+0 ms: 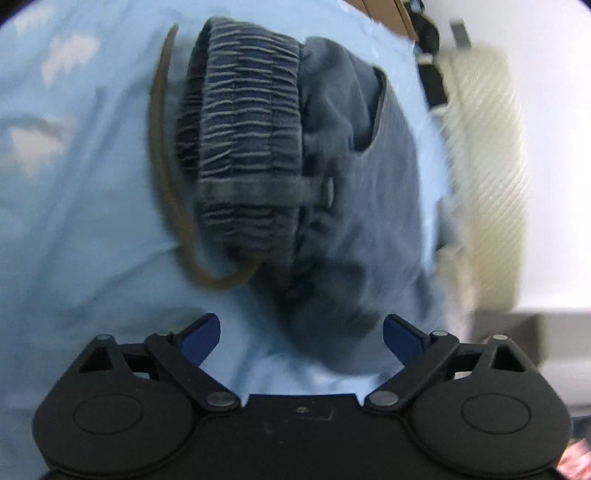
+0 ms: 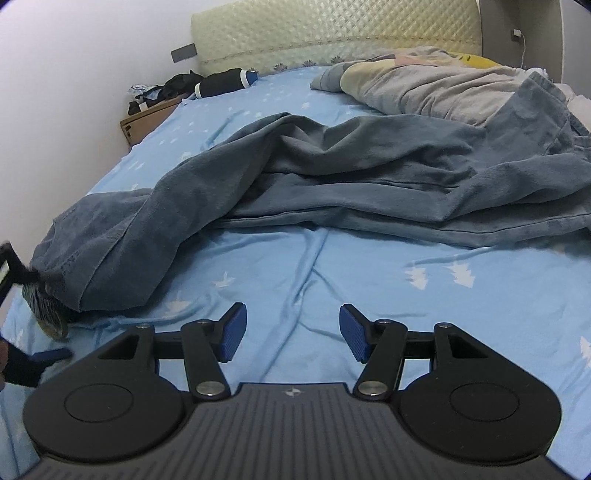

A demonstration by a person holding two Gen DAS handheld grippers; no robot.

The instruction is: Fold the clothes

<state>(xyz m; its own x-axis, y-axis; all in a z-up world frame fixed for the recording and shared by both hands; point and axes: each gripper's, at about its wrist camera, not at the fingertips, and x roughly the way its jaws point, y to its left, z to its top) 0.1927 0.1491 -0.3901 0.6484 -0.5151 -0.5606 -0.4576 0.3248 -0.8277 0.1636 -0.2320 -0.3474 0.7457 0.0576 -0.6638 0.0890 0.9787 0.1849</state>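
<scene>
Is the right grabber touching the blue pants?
Apart. In the right wrist view, the open right gripper hovers over bare blue sheet, with a clear strip of sheet before the pants.

The trousers (image 2: 332, 173) are a washed slate blue; their waistband (image 1: 247, 147) is darker navy, ribbed with thin pale lines, and beside it runs an olive-brown cord (image 1: 162, 177); the sheet (image 2: 332, 295) under the trousers is light blue, scattered with white tree-like shapes; beyond the trousers the headboard (image 2: 332, 29) is pale cream with a quilted diamond pattern; both grippers (image 1: 302, 332) (image 2: 291, 328) are black with blue pads (image 2: 232, 332).
</scene>
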